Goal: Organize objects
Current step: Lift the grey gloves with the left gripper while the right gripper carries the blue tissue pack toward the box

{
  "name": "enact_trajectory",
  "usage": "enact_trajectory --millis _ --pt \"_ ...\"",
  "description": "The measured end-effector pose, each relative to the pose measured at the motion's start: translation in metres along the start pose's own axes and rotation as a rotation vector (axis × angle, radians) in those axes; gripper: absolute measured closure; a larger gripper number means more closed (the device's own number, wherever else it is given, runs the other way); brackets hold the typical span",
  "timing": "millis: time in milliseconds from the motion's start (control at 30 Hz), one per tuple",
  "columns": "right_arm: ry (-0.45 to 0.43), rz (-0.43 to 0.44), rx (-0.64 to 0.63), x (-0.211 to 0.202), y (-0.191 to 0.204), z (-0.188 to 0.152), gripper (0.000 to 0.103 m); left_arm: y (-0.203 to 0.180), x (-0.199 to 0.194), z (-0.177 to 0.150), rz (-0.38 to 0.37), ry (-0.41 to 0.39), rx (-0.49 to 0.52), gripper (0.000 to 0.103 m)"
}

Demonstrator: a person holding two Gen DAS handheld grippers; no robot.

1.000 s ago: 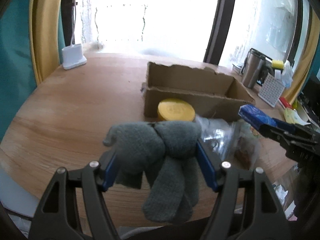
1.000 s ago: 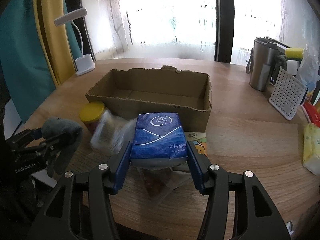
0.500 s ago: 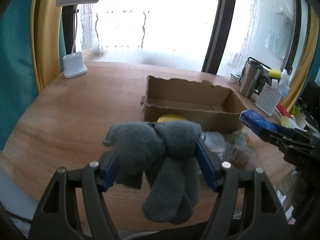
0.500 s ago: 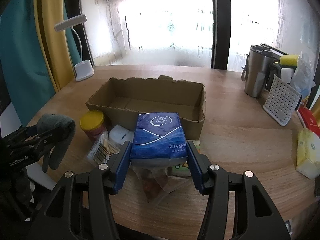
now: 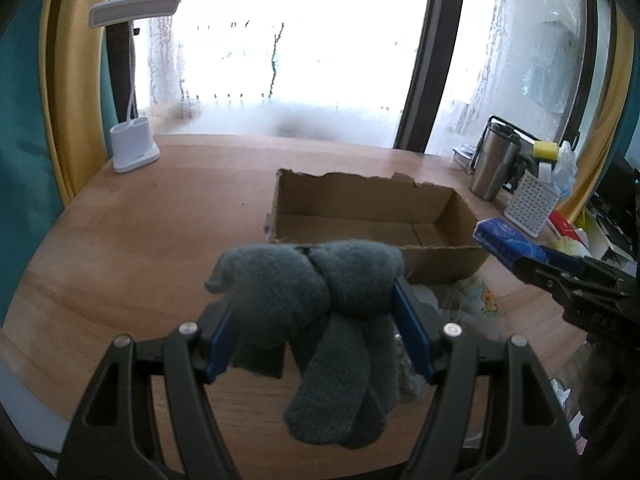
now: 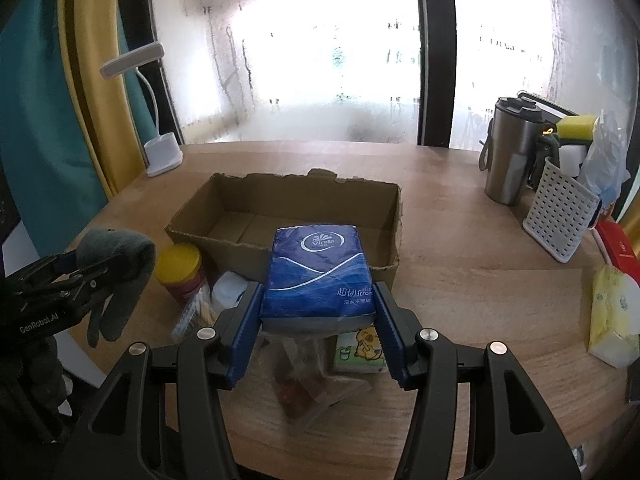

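My left gripper [image 5: 316, 320] is shut on a bundle of grey knitted gloves [image 5: 320, 312], whose fingers hang below the pads, held above the table in front of the open cardboard box [image 5: 376, 212]. My right gripper [image 6: 318, 312] is shut on a blue tissue pack [image 6: 318, 272], also raised before the same box [image 6: 288, 216]. Each view shows the other gripper at its edge: the tissue pack [image 5: 508, 240] at right, the gloves [image 6: 116, 256] at left. The box looks bare inside.
Beside the box's near wall lie a yellow-lidded jar [image 6: 180, 268], clear packets [image 6: 304, 384] and a small cartoon tissue pack [image 6: 360, 350]. A white desk lamp [image 6: 160, 152] stands far left. A steel mug [image 6: 510, 152], white basket [image 6: 560, 216] and yellow tissue pack [image 6: 612, 320] stand at right.
Both grippers have risen with their loads, so the box interior shows more and the jar has slipped behind the gloves in the left wrist view. Both grips are unchanged.
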State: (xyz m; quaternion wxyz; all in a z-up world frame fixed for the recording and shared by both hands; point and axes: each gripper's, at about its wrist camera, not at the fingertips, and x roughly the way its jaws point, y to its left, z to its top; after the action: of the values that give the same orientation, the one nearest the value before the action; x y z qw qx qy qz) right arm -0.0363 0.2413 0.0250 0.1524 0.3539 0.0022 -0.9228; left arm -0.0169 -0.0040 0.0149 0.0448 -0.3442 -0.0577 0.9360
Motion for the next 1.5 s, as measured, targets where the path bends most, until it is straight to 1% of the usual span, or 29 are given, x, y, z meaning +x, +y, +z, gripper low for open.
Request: enact_trajectory --millis 367,867,1500 --pt "0.005 -0.005 0.026 0.009 -0.013 0.012 0.046 -0.009 0.017 0.021 -0.017 0.018 0.02 0.032" --pt "0.024 -0.003 0.037 0.031 -0.027 0.028 0.046 -0.016 0.04 0.038 -0.021 0.034 0.032 0.032" --pt "0.074 -0.015 0.01 0.064 -0.027 0.047 0.046 -0.019 0.067 0.054 -0.07 0.047 0.021 0.032"
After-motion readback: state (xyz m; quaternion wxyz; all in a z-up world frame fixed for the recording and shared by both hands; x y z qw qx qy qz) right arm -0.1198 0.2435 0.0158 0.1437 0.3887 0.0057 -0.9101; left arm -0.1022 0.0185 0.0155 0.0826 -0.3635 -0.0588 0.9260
